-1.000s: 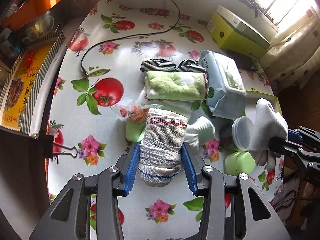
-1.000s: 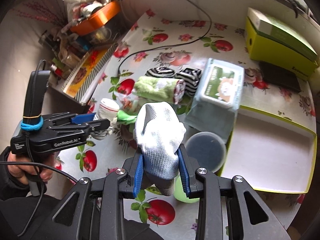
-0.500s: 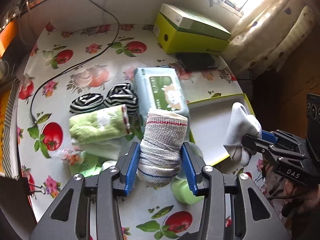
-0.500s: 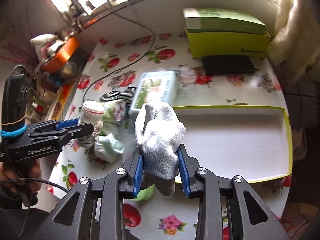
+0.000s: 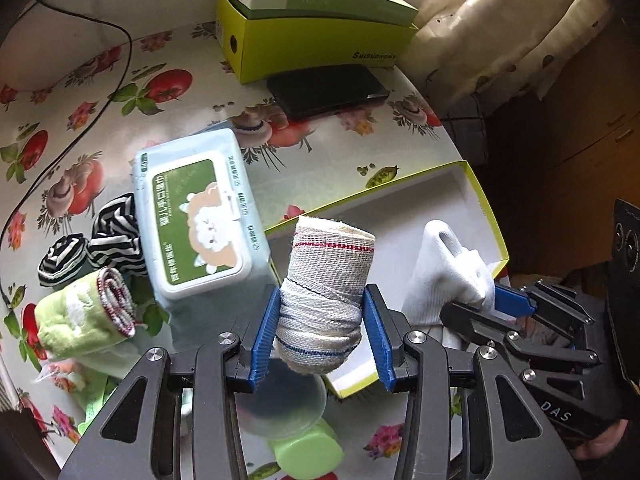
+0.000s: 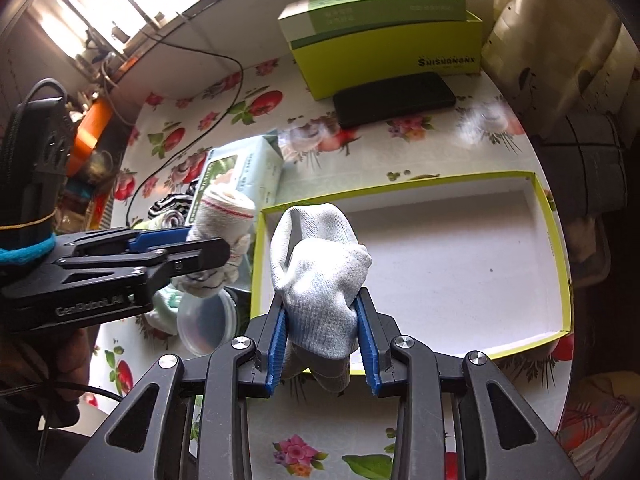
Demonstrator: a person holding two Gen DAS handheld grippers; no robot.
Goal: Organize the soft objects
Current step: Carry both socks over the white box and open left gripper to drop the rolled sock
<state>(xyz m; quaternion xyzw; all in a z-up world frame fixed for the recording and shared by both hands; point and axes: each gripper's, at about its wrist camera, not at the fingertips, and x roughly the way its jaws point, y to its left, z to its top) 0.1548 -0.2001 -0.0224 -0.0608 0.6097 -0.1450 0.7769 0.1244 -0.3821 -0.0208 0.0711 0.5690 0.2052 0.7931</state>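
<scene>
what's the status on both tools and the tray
Left tool shut on rolled cloth. Right tool shut on white sock. Both over the tray near edge. Nothing blocking.

Daylight is pouring in from the window (image 6: 120,4) at the upper left, blowing it out to white. Glare is washing over the glossy surface (image 6: 480,128). Fisheye distortion is bending the edges, and the corners are falling into darkness.
</scene>
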